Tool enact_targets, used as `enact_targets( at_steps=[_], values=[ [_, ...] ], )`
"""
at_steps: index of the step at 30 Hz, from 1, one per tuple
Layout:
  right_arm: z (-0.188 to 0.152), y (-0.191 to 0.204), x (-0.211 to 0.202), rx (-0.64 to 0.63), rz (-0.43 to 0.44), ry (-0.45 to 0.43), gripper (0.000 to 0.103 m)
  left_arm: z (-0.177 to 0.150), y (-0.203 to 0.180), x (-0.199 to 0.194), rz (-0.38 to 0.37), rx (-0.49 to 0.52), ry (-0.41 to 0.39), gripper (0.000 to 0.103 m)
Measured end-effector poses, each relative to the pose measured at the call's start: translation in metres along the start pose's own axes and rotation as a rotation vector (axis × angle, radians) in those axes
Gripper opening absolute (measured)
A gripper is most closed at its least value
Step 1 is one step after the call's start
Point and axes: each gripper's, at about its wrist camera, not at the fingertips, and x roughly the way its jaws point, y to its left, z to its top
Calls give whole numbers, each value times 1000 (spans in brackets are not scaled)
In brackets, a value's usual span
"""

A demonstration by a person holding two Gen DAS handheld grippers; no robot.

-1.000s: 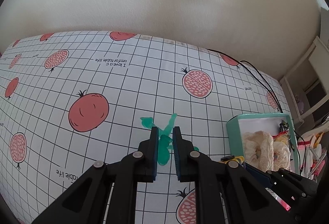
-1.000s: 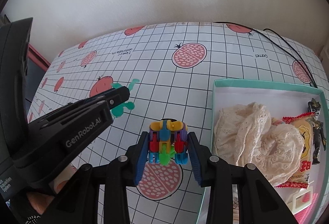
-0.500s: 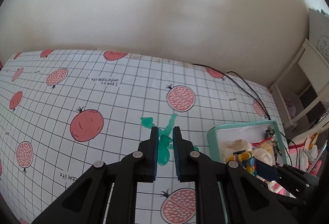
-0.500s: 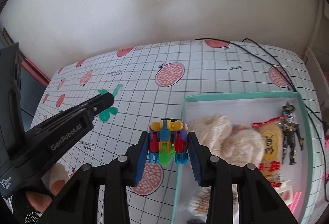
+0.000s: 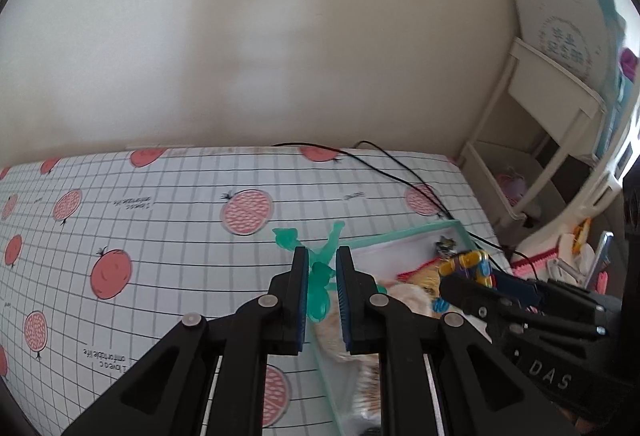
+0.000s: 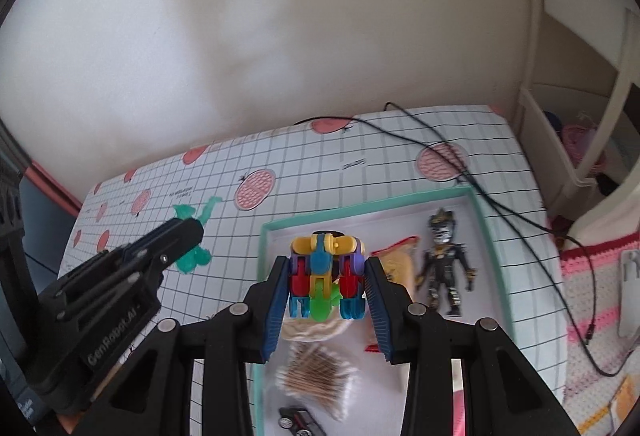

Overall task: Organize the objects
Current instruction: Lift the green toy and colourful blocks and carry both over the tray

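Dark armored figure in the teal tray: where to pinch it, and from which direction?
Take the dark figure across its torso, coming straight down from above. It lies flat on its back in the teal tray, head toward the wall, arms and legs splayed, so the narrow waist is probably the firmest part. Close the fingers left-right; the snack packet sits close on one side.

Toy car (image 6: 298,421) cut off below

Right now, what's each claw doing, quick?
Left claw: closed on the green toy figure.
Right claw: closed on the multicoloured block toy, above the teal tray.
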Motion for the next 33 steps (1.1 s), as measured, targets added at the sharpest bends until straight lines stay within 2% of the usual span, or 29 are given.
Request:
enact_targets(
  at_steps=[8,12,17,22,33],
  values=[
    [4,-31,-24,38,-34,-34,40,-6,-49,-2,-50,99,17,14],
    [2,-43,-19,49,-63,-5,40,-12,-60,6,-70,115,58,14],
    [-5,-58,5,71,-95,69,40,-24,-68,28,-64,127,131,14],
    [-12,-64,20,81,-106,99,40,-33,-68,45,-73,120,198,14],
    [-21,-67,45,76,-120,153,40,-50,-68,69,-78,107,261,14]
  ],
)
